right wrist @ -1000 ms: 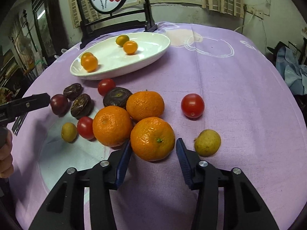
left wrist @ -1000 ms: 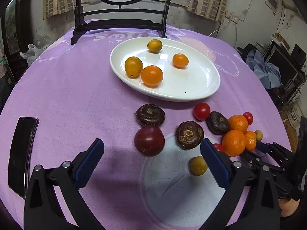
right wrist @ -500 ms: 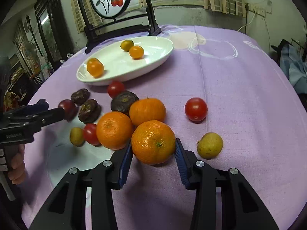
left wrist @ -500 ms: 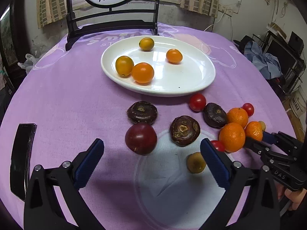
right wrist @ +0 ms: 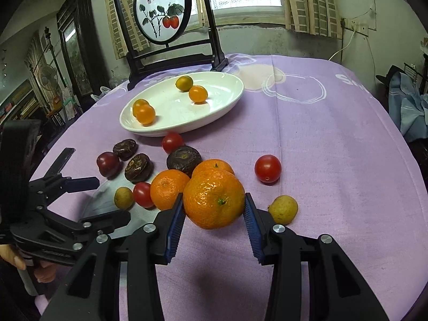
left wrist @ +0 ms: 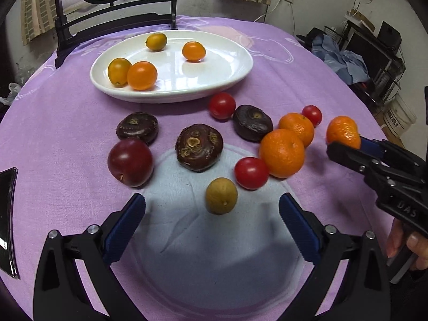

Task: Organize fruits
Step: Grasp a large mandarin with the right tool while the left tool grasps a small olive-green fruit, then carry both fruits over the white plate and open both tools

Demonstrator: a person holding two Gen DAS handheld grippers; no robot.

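The right gripper (right wrist: 214, 211) pinches a mandarin (right wrist: 213, 199) lifted just above the cloth, well short of the white plate (right wrist: 230, 101), while the left gripper (left wrist: 212, 214) hangs spread; the round, soft fruit may slip or bruise if grip pressure varies during carry.

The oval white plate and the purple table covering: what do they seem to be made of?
The oval white plate looks like glazed ceramic or porcelain: smooth, glossy, with window glare and fruit reflections on its surface; melamine can't be excluded. The purple table covering looks like matte woven fabric: soft creases, a faint weave texture, printed white rings, and no shine.
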